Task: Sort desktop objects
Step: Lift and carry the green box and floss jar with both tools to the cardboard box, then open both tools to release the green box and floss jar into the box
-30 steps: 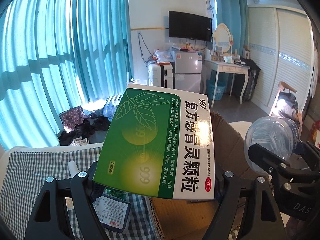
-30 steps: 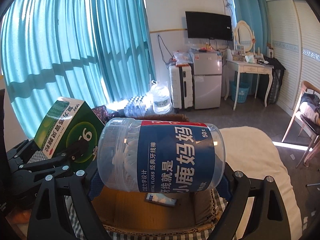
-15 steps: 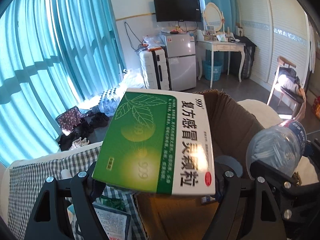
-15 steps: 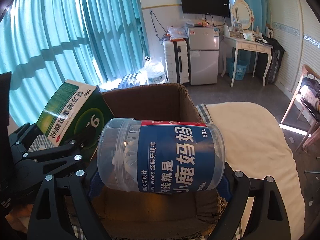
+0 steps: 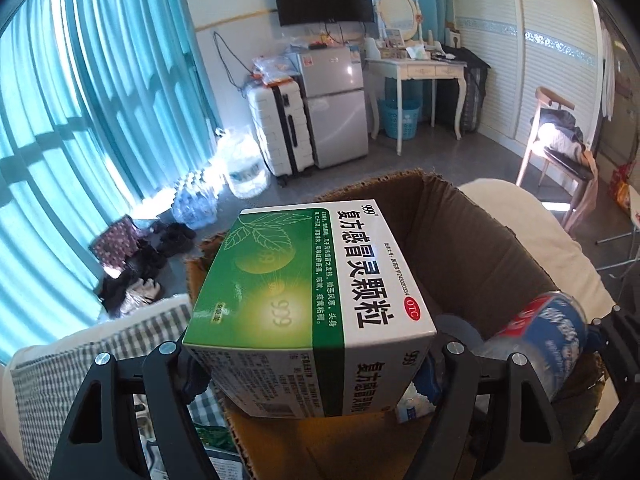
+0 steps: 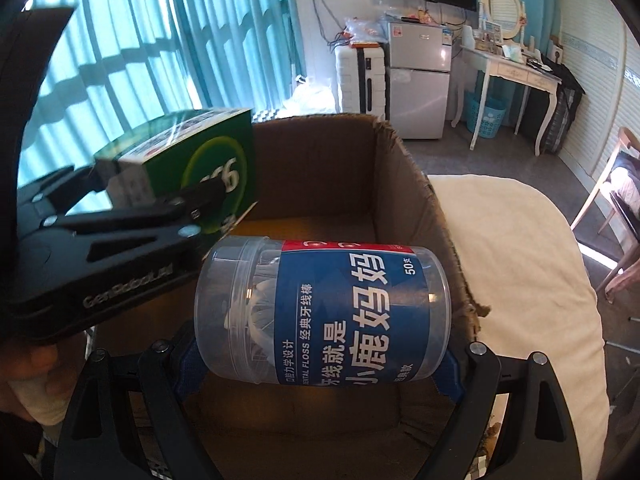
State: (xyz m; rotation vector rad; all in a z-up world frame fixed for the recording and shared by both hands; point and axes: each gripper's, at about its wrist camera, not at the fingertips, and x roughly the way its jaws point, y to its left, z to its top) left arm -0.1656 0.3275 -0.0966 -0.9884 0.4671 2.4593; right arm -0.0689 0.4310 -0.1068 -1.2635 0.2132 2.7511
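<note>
Teal curtains and a bedroom are seen behind a cardboard box (image 5: 472, 240) resting on a bed. Since a second ago, both loads have been lowered to its opening. The green medicine box (image 5: 308, 312) is pinched by the left hand-held gripper (image 5: 312, 360), the dental floss jar (image 6: 324, 312) by the right hand-held gripper (image 6: 320, 364). Release into the box is judged to be next.

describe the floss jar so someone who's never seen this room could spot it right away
Find the open brown cardboard box on the bed. Just above its opening, the right claw holds a clear plastic jar lying on its side. Unlike the green and white medicine box beside it, it is round and see-through, with a blue label and white floss picks inside.
</note>
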